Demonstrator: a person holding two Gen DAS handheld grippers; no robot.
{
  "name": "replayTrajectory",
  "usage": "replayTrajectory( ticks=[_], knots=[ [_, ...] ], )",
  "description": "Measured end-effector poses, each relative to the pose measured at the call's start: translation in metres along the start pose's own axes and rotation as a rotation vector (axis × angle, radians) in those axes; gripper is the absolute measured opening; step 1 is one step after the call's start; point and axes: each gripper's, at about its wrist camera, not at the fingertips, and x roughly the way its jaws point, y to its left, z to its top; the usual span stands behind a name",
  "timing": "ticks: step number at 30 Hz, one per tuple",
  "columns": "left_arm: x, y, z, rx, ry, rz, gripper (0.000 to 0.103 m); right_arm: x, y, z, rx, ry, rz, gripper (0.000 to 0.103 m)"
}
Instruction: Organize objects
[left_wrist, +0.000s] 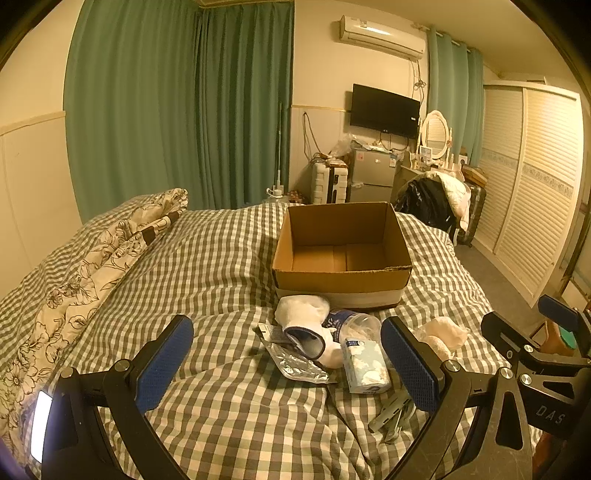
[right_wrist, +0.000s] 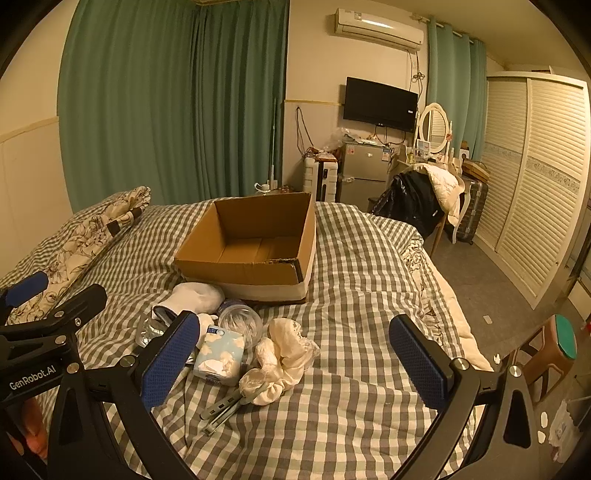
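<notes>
The left gripper (left_wrist: 286, 363) is being held above the checked bedspread (left_wrist: 207, 266), its fingers spread wide apart and gripping nothing. The right gripper (right_wrist: 295, 360) is likewise being held with fingers apart. A pile comprising a white sock (left_wrist: 304, 314), tissue pack (left_wrist: 364, 363), plastic bottle (left_wrist: 351, 323) and cream cloth (right_wrist: 284, 350) is lying at six o'clock from the cardboard box (left_wrist: 341, 273), just beside it.

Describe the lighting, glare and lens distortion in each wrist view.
Left wrist view: warm yellow cast, dark fisheye corners, a blown-out white glare patch on the left gripper body. Right wrist view: same amber tint, the wardrobe bowed by the lens, the cardboard box sharp.
</notes>
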Motion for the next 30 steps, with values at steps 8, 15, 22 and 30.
replayTrajectory(
  ticks=[8, 15, 22, 30],
  knots=[
    [0.016, 0.002, -0.006, -0.003, 0.035, 0.007, 0.103, 0.017, -0.002, -0.005, -0.019, 0.051, 0.009, 0.103],
    [0.045, 0.010, -0.018, -0.016, 0.112, 0.028, 0.103, 0.053, -0.010, -0.015, -0.017, 0.149, -0.007, 0.103],
    [0.082, 0.020, -0.035, -0.019, 0.209, 0.059, 0.103, 0.103, 0.003, -0.028, -0.044, 0.284, 0.045, 0.094],
    [0.120, 0.024, -0.045, -0.024, 0.325, 0.036, 0.101, 0.108, 0.013, -0.024, -0.086, 0.251, 0.130, 0.025]
  ],
)
